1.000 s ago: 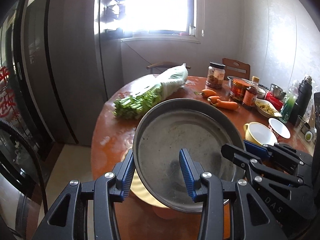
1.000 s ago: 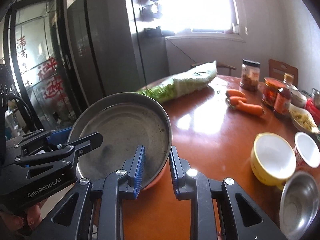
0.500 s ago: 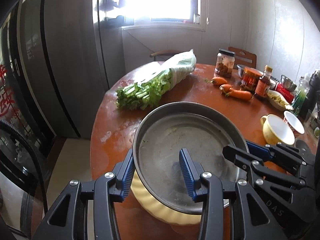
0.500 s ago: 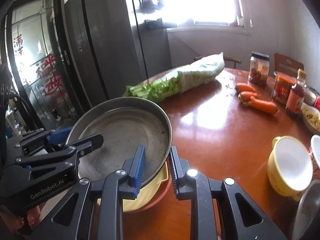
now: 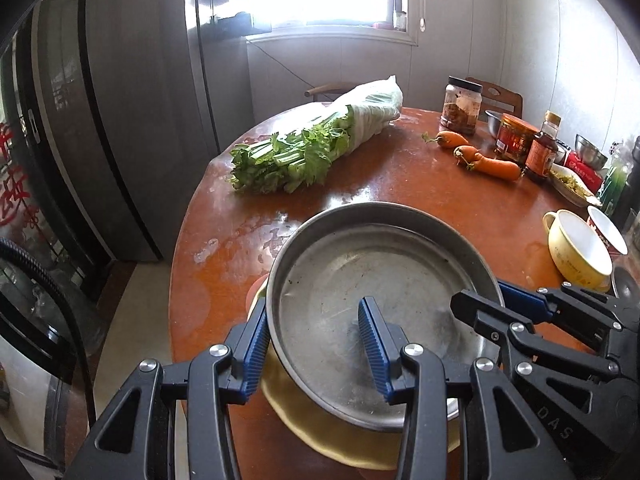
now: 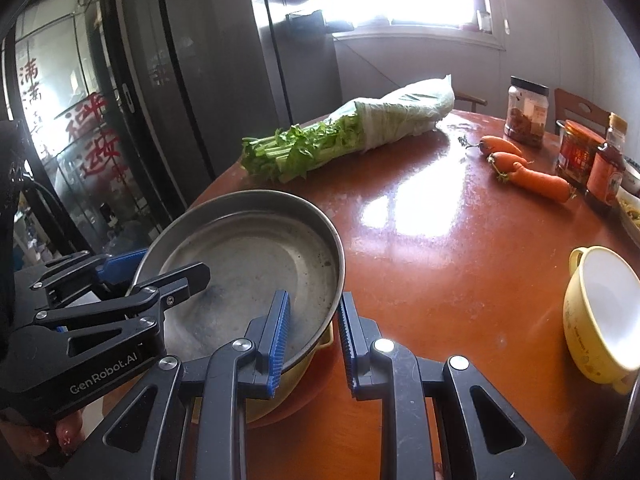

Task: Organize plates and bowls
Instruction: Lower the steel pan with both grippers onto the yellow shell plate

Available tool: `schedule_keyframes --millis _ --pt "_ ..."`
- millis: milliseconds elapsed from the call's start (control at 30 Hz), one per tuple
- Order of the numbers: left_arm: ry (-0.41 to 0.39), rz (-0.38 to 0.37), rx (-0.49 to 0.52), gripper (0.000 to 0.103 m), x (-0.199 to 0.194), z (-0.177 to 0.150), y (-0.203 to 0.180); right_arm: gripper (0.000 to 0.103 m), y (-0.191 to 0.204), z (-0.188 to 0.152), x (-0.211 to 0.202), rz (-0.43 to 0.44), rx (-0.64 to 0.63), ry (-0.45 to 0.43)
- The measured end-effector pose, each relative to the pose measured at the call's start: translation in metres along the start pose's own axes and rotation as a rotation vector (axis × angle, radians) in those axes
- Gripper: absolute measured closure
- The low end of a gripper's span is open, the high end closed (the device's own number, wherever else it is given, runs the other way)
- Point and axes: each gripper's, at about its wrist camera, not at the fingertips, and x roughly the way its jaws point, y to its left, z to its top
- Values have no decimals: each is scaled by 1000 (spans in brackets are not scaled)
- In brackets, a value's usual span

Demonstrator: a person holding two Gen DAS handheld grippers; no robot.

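Observation:
A round steel pan [image 5: 384,276] rests on a yellow bowl [image 5: 340,440], which sits on an orange plate [image 6: 304,396] at the near edge of the round table. My left gripper [image 5: 316,354] straddles the pan's near rim, one finger inside and one outside, with a wide gap. My right gripper [image 6: 312,340] straddles the pan's [image 6: 248,264] right rim the same way, jaws apart. A yellow cup-bowl [image 6: 600,312] and a red-rimmed bowl [image 5: 606,228] stand to the right.
Wrapped celery [image 5: 316,144], carrots [image 5: 484,160], jars [image 5: 460,106] and bottles [image 5: 540,152] lie across the far table [image 6: 440,240]. A fridge [image 5: 132,100] stands left. The table edge runs close along the left of the stack.
The pan has come down onto the yellow bowl and plate. Both grippers have widened around its rim and both views have tilted lower toward the table.

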Motion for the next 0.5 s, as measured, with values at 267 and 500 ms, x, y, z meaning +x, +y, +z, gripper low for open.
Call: schedule_keyframes --millis 267,500 --pt "1 5 9 59 0 -1 -1 78 1 -3 0 -5 -11 -1" --pt "6 7 11 59 1 -3 -2 78 0 -5 -1 -6 -7 -7"
